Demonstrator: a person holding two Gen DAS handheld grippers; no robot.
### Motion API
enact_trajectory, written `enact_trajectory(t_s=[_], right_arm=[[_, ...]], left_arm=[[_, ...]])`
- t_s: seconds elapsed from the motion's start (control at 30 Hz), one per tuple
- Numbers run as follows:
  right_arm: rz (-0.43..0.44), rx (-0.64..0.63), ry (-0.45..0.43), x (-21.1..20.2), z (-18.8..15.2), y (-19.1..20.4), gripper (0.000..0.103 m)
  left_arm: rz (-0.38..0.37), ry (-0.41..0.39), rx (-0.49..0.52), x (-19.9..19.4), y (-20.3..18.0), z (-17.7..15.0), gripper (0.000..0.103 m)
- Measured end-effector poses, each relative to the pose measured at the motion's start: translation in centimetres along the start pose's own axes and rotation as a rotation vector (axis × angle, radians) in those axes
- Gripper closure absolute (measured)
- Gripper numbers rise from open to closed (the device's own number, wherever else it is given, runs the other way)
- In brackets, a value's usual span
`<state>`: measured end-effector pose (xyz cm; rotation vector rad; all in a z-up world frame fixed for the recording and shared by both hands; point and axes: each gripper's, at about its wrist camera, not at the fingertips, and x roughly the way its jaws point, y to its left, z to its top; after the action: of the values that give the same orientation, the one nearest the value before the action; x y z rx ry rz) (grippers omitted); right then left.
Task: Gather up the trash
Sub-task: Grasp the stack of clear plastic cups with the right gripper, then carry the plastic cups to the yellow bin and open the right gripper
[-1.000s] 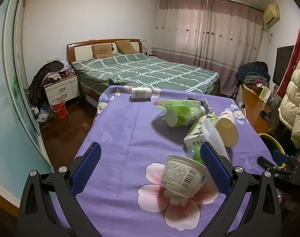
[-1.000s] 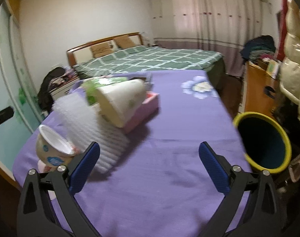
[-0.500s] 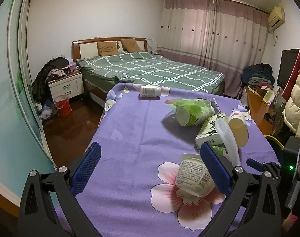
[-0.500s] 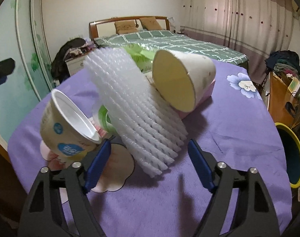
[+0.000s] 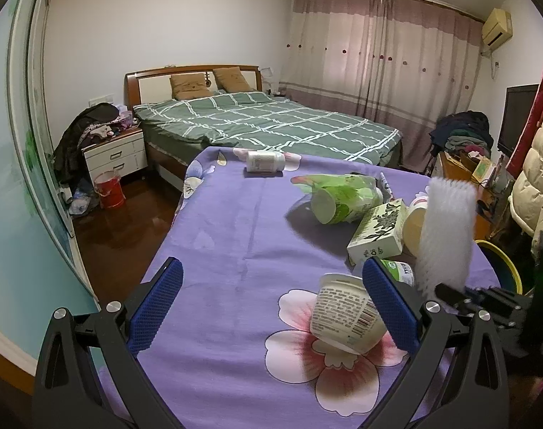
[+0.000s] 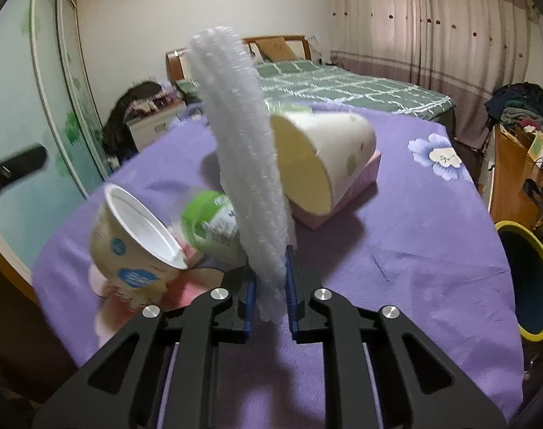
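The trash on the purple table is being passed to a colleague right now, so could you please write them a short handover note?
Right gripper: jaws have just been closing and now pinch the white foam netting, which stands up from them.
Left gripper: open, holding nothing, hovering over the table beside the tipped yogurt cup.
Also on the table: a green cup, a tissue box, a cream paper cup, a small green-labelled cup and a white bottle.
Bin: off the table's right edge.
Done: netting gripped. Left: bin it, then everything else.
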<state>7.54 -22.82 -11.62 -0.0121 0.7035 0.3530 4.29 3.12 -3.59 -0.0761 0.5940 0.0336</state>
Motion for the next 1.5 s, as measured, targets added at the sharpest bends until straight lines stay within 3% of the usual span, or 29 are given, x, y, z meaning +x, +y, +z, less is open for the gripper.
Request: enact_trajectory(t_s=[0.23,0.53,0.7,0.93,1.0,1.07,1.13,1.5], right_arm=[[0.021,0.087,-0.058,-3.0,0.8,-3.3,0.089],[-0.181,0.317,-0.083,-5.1,0.2,-14.2,0.089],[-0.331,0.450,-0.053,-5.0,-1.5,-21.2,0.089],[-0.446,0.552,0.050,-2.6,-3.9,-28.2,0.088],[-0.462,0.572,0.073,-2.0,-4.7,-28.9,0.087],[-0.475,0.589,0.088,-1.5,-5.0,-29.6,0.078],[-0.490,0.599,0.083,-1.7,-5.2,-29.8,0.063],[-0.494,0.583,0.044,-3.1,-4.4,-28.6,0.057]], left_arm=[[-0.012,0.000,0.015,-0.3,-0.8,-0.2,0.004],[-0.061,0.012,0.045,0.2,-2.4,-0.6,0.004],[-0.084,0.037,0.057,1.1,-3.4,-0.9,0.004],[-0.102,0.047,0.067,1.7,-4.3,-0.8,0.004],[-0.109,0.053,0.073,1.8,-4.5,-0.8,0.004],[-0.115,0.055,0.079,1.9,-4.8,-0.9,0.004],[-0.119,0.057,0.085,2.0,-5.0,-0.9,0.004],[-0.162,0.096,0.114,3.3,-5.5,-1.9,0.004]])
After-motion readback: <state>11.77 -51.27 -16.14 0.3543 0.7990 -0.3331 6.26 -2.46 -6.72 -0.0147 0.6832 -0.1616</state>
